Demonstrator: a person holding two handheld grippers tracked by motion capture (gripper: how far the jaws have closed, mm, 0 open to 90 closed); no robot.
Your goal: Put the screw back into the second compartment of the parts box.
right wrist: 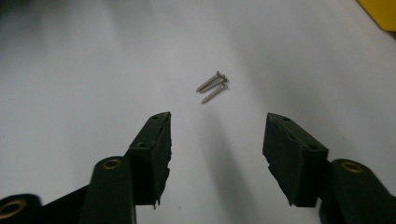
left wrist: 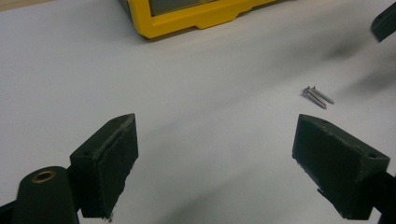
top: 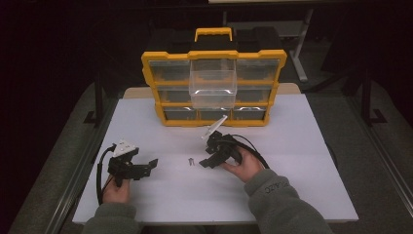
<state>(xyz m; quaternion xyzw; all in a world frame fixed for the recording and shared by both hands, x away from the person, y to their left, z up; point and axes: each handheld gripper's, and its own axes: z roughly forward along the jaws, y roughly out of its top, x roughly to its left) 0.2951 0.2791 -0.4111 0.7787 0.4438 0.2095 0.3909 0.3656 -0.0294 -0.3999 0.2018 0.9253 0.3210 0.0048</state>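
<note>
screws (top: 191,161) on table (top: 302,161), before organiser (top: 214,87)

High view: fixed cam above the person's side, facing fwd and down over the whole worktop (top: 292,126). Left gripper view: low and close, looking past its jaws across the surface. Right gripper view: same, tilted down. All 3 share the screws (top: 191,161) (left wrist: 317,96) (right wrist: 213,86); each also catches the yellow organizer (top: 214,87) (left wrist: 187,16) (right wrist: 380,11).

Pale lettering stands on the right sleeve (top: 275,187) cuff. It is too small and blurred to read. Nothing else carries text.
</note>
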